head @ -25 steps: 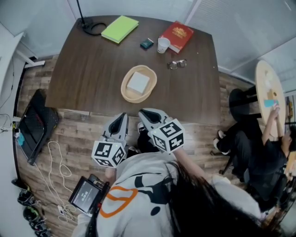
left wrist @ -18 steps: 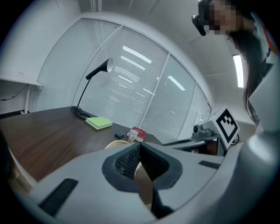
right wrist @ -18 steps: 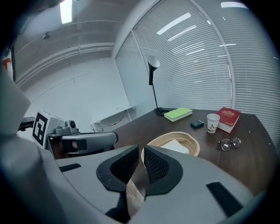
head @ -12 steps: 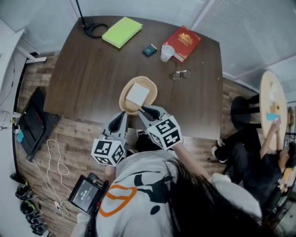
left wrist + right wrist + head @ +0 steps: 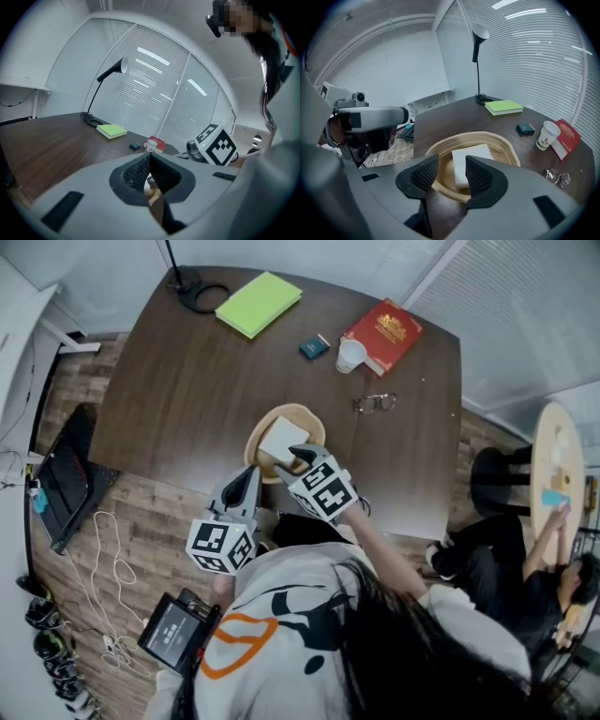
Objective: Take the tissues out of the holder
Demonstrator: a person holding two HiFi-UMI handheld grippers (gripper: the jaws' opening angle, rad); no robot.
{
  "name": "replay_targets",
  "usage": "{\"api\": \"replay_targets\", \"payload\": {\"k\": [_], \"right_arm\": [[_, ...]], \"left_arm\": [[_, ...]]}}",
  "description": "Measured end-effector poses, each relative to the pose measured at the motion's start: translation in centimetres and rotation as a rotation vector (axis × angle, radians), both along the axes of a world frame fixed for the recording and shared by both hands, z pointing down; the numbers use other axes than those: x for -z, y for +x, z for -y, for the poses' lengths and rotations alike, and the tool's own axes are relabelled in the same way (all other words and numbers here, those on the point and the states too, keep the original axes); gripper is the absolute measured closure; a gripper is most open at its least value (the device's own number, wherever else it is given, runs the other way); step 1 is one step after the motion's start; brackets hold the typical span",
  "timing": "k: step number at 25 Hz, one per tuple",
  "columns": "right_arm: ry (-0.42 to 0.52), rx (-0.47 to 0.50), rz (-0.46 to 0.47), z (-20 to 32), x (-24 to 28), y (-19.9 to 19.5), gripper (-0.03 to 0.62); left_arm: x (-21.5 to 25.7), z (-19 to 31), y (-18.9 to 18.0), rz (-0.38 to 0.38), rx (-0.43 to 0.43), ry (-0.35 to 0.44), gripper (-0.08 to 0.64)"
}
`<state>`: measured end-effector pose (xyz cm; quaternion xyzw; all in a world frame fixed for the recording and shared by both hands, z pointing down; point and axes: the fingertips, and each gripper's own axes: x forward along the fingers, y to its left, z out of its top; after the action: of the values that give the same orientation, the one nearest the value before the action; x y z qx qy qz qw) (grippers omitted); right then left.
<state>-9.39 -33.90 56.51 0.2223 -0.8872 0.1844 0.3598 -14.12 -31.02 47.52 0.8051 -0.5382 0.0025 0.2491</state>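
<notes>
My right gripper (image 5: 302,455) just reached the centre-frame holder (image 5: 252,440), jaws opening empty over the tissues (image 5: 281,439); left gripper (image 5: 250,472) jaws closed, idle.

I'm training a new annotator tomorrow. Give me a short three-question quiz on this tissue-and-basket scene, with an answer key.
1. What lies in the woven basket? A) tissue pack B) apples C) keys
2. True or false: the paper cup stands beside the red book.
3. Fill in: the left tongs are ____ (open or shut).
Key: 1 A; 2 true; 3 shut.
</notes>
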Motion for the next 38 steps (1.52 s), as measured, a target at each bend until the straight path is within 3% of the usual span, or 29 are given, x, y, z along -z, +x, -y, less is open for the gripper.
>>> {"api": "replay_targets", "payload": {"k": [12, 19, 24, 38], "right_arm": [[0.109, 0.293, -0.307, 1.4, -4.1, -2.0, 0.422], [0.198, 0.354, -0.444, 1.7, -5.2, -2.2, 0.423], [0.169, 0.349, -0.445, 1.8, -5.2, -2.2, 0.431], [0.115, 0.173, -0.261, 2.3, -2.1, -1.4, 0.518]], "left_arm": [[-0.7, 0.1, -1.0, 0.002, 0.031, -0.026, 0.56], [-0.9, 0.2, -1.3, 0.0, 0.038, -0.029, 0.56], [-0.9, 0.1, -1.1, -0.008, 0.027, -0.032, 0.56], [-0.6, -0.9, -2.9, 0.004, 0.054, -0.023, 0.56]]}}
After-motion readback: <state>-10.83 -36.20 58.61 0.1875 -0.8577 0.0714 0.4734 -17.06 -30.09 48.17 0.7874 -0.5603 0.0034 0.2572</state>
